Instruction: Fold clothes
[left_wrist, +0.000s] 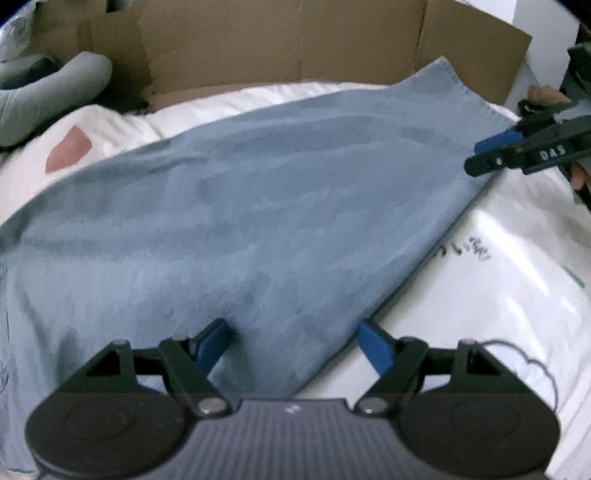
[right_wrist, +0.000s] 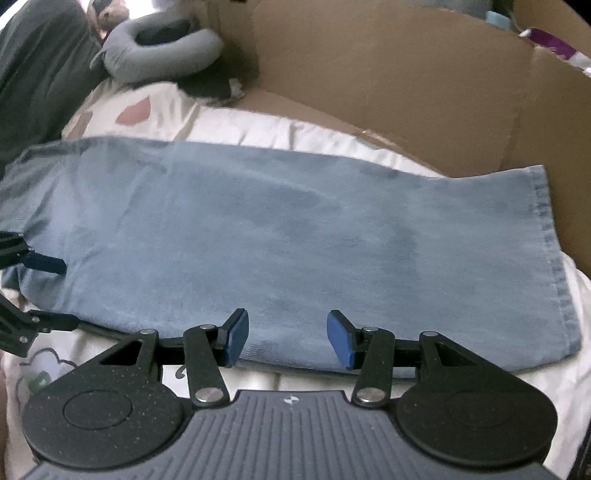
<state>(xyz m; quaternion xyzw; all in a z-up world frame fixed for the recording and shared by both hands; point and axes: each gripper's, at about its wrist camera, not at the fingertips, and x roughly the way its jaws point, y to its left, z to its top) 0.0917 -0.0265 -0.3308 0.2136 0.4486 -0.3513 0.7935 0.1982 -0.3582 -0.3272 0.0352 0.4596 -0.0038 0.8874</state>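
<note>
Denim-blue garment (left_wrist: 236, 221) is being viewed from left wrist, spread flat on white bedding (left_wrist: 498, 266), cardboard box (left_wrist: 295, 40) behind garment. Left gripper (left_wrist: 295, 343) is being held wide, nothing pinched, over garment's near corner. "DAS" is being read on right gripper (left_wrist: 491, 155), at garment's far edge.

Right wrist view: right gripper (right_wrist: 288, 336) is being held half-spread, empty, above garment's (right_wrist: 277, 229) near edge. Step judged: edge pick-up for fold. Next move is calling for lowering and pinching of edge.

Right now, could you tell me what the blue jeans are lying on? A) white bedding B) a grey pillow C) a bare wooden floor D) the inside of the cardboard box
A: the jeans lie flat on white bedding, in front of the box.
</note>
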